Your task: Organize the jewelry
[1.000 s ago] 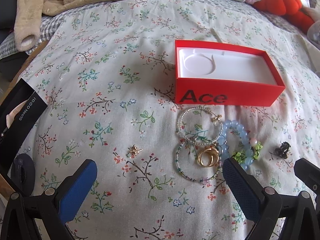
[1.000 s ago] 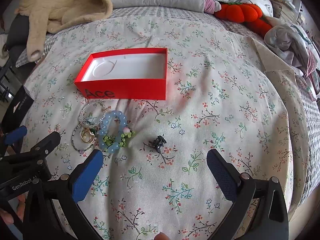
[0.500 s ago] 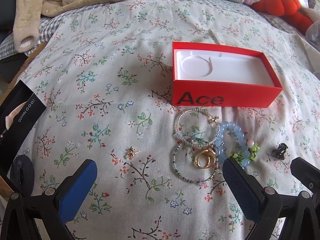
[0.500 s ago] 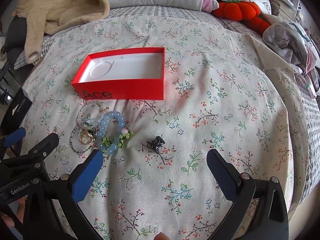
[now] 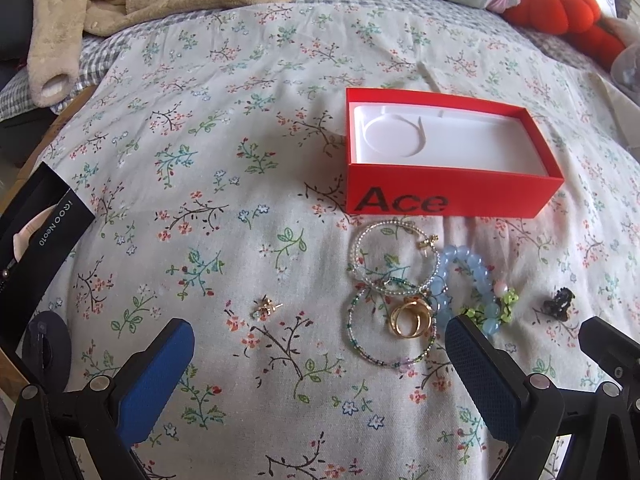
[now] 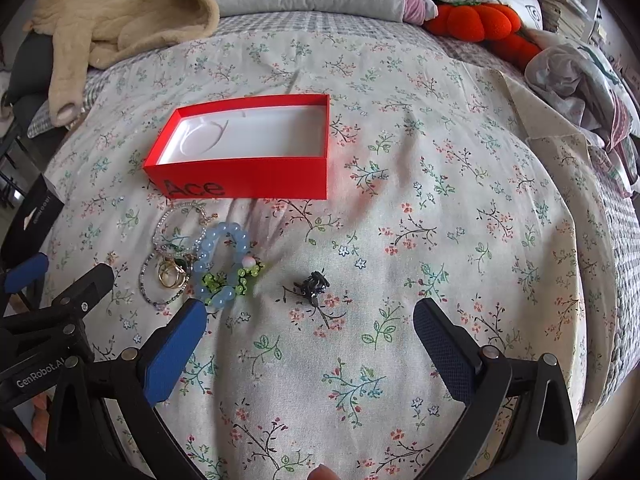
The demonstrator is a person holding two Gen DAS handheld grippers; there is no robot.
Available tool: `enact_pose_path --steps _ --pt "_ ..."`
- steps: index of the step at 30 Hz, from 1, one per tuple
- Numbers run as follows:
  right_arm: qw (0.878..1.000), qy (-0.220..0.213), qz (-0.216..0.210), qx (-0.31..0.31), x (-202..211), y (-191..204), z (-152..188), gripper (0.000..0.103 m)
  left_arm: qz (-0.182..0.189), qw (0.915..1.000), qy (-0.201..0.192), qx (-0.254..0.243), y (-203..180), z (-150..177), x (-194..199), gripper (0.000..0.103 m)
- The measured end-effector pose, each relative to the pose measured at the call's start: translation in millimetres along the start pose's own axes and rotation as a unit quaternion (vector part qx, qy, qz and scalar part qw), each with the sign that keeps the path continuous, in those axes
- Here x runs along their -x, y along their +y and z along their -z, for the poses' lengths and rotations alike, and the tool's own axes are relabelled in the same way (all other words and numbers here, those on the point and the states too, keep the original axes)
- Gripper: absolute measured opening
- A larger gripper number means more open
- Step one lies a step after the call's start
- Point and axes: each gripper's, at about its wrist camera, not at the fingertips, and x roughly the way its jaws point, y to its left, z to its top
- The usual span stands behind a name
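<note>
Left wrist view showed the left tongs spread apart, empty, above the quilt; the right tongs likewise gaped. Bracelets, rings, an earring and a dark charm lay just below the red box.

Empty red box sits open ahead of the left gripper; bracelets, gold rings heaped between, tiny earring lying loose.

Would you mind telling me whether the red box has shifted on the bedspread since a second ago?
No. The red box keeps its spot against the floral print and the jewelry pile in front; only the camera view drifts slightly.
</note>
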Motion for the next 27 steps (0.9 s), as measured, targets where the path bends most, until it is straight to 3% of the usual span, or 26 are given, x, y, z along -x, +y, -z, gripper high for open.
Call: enact_pose_path --steps 27 --pt "1.000 -0.001 0.002 -0.003 0.9 -3.8 0.2 0.103 0.002 1.0000 -0.005 0.001 4.3 -1.5 3.3 0.103"
